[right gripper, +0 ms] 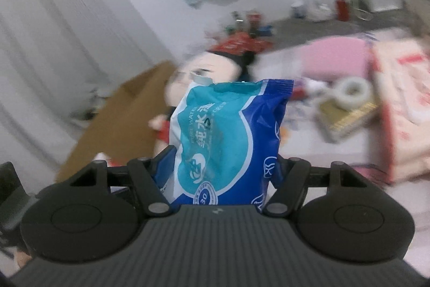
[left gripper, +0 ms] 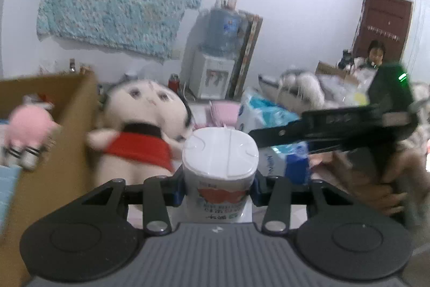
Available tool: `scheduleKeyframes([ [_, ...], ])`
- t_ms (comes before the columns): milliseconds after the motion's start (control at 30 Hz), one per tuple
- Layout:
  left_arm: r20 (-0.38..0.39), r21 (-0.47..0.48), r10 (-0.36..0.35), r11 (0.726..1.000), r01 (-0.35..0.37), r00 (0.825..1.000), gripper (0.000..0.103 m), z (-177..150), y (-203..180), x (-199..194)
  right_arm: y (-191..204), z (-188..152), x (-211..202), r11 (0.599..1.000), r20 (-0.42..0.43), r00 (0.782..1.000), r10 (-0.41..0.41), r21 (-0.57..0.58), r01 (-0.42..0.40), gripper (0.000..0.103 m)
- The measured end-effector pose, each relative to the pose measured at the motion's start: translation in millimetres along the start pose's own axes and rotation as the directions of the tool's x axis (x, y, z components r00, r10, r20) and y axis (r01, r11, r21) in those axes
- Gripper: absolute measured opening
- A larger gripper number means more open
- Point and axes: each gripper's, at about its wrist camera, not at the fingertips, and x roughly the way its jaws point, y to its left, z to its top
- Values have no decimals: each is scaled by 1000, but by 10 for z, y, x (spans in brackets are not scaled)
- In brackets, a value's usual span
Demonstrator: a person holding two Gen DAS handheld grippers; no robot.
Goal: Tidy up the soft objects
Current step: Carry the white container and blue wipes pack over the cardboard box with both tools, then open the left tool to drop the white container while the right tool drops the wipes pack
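My left gripper point(left gripper: 219, 187) is shut on a white tub of wipes point(left gripper: 220, 160) with a flat white lid, held upright. My right gripper point(right gripper: 223, 166) is shut on a blue and teal pack of wet wipes point(right gripper: 231, 131), which stands up between its fingers. In the left wrist view the right gripper point(left gripper: 279, 141) comes in from the right with that pack point(left gripper: 282, 166), close beside the tub. A plush doll with a red bib point(left gripper: 142, 125) leans against an open cardboard box point(left gripper: 70, 125). A pink plush point(left gripper: 27, 131) lies inside the box.
A pink cushion point(right gripper: 336, 58), a roll of tape point(right gripper: 352, 92) and a pink-and-white package point(right gripper: 403, 112) lie on the surface to the right. A water dispenser point(left gripper: 215, 71) stands at the back wall. A person point(left gripper: 376, 53) sits far back right, behind a fluffy white plush point(left gripper: 303, 85).
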Motion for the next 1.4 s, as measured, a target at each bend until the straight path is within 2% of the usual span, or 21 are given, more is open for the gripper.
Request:
scheduleKeyframes([
  [133,10,-8,37,999,-37,999,46,356,357,-531,348,178,148,994,-20,995,102,-22,-103,68],
  [300,-44,-41,168,985,-170,985,46,675,1080,-866,911,443,577,985,-74,987,144,-87,-151,68],
  [400,-123,-51,262,962,-269,957,46,719,1617,-798,1260,605,911,974,-114,974,196,-91,-207,68],
  [467,-190,-60,309,944,-325,932,46,691,1980,-656,1498,696,1143,972,-138,971,193,-110,-209,68],
  [600,-300,-17,404,904,-428,864,46,566,2571,-297,1943,787,1660,968,-210,965,158,-158,-193,68],
  [633,-314,-16,419,895,-446,852,46,542,2684,-231,2019,799,1768,968,-227,961,155,-160,-194,68],
  [733,-368,-33,414,889,-457,832,47,504,2982,-9,2254,795,2074,969,-266,957,113,-185,-166,68],
  [767,-409,-53,380,897,-438,829,47,497,3043,72,2337,784,2176,968,-283,955,93,-200,-153,68],
  [800,-408,-66,363,904,-423,838,47,489,3065,105,2409,770,2278,966,-298,951,79,-212,-147,68],
  [833,-399,-40,376,904,-426,836,48,498,3036,162,2481,753,2379,966,-312,948,66,-218,-139,68],
  [900,-405,67,419,900,-430,812,49,457,2960,256,2633,678,2562,960,-353,935,34,-248,-128,68],
  [933,-401,100,447,889,-447,800,49,438,2956,325,2684,643,2619,959,-363,931,18,-259,-120,68],
  [1000,-438,128,460,882,-453,772,50,416,2960,398,2781,567,2757,952,-390,921,-15,-287,-106,68],
  [1167,-429,80,451,882,-464,783,52,514,2903,147,2944,433,3048,950,-456,886,-90,-305,-61,68],
  [1233,-389,85,473,873,-480,791,67,562,2819,-53,2910,395,3124,964,-484,870,-94,-261,-41,68],
  [1333,-279,139,532,846,-515,799,68,641,2638,-398,2811,302,3284,989,-575,813,-94,-146,11,68],
  [1400,-235,121,535,845,-522,812,68,689,2582,-582,2828,219,3339,984,-599,788,-143,-174,45,68],
])
